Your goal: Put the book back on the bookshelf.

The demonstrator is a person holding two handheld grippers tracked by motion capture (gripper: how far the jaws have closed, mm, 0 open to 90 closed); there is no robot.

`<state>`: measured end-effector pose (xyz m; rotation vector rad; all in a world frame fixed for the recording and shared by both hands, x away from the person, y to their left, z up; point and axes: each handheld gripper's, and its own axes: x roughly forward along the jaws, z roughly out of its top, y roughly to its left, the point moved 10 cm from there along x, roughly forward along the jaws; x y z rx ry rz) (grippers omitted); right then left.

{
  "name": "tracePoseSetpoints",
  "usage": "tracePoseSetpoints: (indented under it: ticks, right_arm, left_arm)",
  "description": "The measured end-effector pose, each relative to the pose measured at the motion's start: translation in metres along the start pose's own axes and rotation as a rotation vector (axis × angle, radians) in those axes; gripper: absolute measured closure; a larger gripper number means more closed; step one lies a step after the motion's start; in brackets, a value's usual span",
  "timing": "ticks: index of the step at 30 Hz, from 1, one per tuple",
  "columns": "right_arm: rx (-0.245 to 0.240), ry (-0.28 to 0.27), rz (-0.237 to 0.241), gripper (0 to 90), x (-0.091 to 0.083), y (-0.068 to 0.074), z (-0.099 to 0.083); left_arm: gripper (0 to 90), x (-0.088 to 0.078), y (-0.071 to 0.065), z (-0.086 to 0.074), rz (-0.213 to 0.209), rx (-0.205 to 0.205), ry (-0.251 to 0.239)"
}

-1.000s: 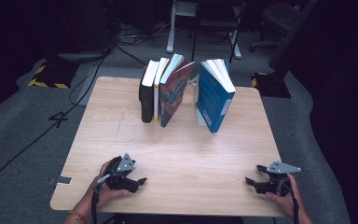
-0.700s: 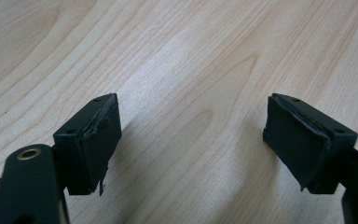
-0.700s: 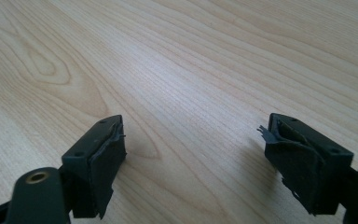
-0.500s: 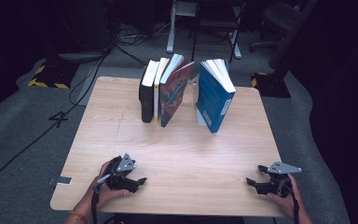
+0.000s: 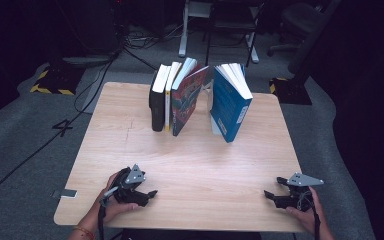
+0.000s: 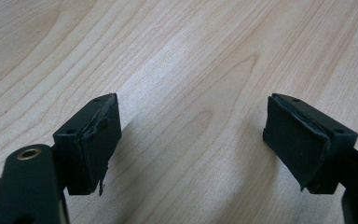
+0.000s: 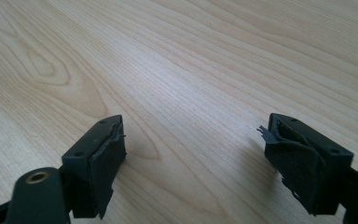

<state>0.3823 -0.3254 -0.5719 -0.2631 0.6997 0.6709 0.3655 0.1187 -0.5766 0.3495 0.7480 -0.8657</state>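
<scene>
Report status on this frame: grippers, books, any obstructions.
Left gripper open, empty, near table edge. Right gripper open, empty, same. Books standing at far side, blue book leaning apart. Bare table between; nothing in the way.

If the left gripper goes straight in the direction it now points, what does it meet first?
Probably nothing: the left gripper, jaws open, points along the bare table roughly toward the right gripper, far off. Its own view shows bare wood ahead.

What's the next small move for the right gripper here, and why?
Probably lift the right gripper off the light wooden table and carry it forward toward the tilted blue paperback book. Its fingers stand wide apart with only bare wood between them, it rests at the near edge, and that book stands apart from the others at the far side, leaning unsupported.
</scene>
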Motion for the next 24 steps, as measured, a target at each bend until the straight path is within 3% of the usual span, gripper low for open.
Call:
tracePoseSetpoints:
  ticks: [24]
  right_arm:
    - [0.000,0.000,-0.002,20.6,-0.0001,0.0000,0.0000]
  left_arm:
    - [18.9,0.0010,0.0011,0.0010,0.000,-0.002,0.000]
